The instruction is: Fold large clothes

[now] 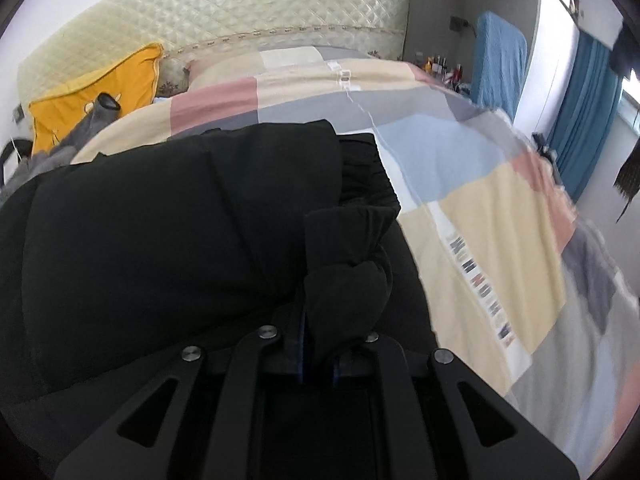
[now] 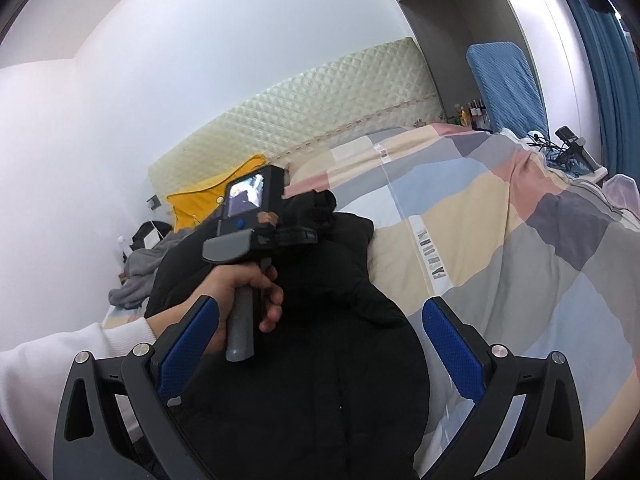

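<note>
Left gripper (image 1: 320,360) jaws clench black jacket (image 1: 160,240) fabric, tips hidden; right gripper (image 2: 316,344) released.

jacket (image 1: 160,240): black
duvet (image 1: 480,200): pastel patchwork of pink, blue, cream, grey
pillow (image 1: 100,80): yellow
headboard (image 1: 280,8): cream, quilted diamonds
curtain (image 1: 580,112): blue

L gripper (image 1: 318,344) fingers pinched on black fabric, tilted down. R gripper (image 2: 320,344) fingers wide apart, nothing between. L hand (image 2: 244,296) at 10 o'clock, white sleeve (image 2: 72,356).
</note>
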Demonstrator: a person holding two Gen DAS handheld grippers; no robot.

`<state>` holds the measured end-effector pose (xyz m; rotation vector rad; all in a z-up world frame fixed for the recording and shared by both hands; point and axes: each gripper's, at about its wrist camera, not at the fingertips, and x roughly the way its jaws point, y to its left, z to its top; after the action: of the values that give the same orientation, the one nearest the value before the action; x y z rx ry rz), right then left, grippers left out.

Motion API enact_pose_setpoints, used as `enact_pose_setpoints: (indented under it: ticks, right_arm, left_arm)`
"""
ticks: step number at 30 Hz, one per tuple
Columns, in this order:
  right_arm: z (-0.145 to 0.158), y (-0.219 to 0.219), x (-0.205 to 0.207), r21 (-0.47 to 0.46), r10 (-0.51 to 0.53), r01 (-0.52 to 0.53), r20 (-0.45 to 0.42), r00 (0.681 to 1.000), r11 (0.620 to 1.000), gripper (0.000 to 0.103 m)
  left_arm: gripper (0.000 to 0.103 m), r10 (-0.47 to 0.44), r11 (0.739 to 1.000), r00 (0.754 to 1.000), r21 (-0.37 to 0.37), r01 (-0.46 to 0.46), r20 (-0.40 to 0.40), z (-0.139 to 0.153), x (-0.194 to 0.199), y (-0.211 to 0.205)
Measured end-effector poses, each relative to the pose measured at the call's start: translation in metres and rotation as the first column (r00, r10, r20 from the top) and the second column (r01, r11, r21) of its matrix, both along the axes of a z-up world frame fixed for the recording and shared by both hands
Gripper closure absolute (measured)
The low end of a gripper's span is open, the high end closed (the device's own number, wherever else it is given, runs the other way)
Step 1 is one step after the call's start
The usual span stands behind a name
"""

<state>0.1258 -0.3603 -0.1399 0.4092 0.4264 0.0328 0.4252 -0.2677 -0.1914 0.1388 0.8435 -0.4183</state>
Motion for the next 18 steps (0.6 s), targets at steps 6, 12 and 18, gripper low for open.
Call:
enact_pose_setpoints:
  ticks: [6, 12, 18]
  right_arm:
    - [0.002, 0.005, -0.002, -0.017, -0.013, 0.013, 0.001, 1.000, 1.000, 0.001]
    - [0.002, 0.011, -0.007, -0.031, -0.015, 0.015, -0.005, 1.000, 0.999, 0.001]
    - [0.005, 0.018, -0.012, -0.064, -0.014, 0.014, 0.001, 1.000, 0.998, 0.001]
  left_arm:
    - [0.091, -0.005, 0.999, 1.000, -0.042, 0.006, 0.022, 0.021, -0.010, 0.012]
    - [0.038, -0.036, 0.999, 0.999, -0.024, 0.037, 0.039, 0.038, -0.029, 0.014]
    - [0.010, -0.011, 0.997, 0.991, -0.076, 0.021, 0.136, 0.070, -0.052, 0.040]
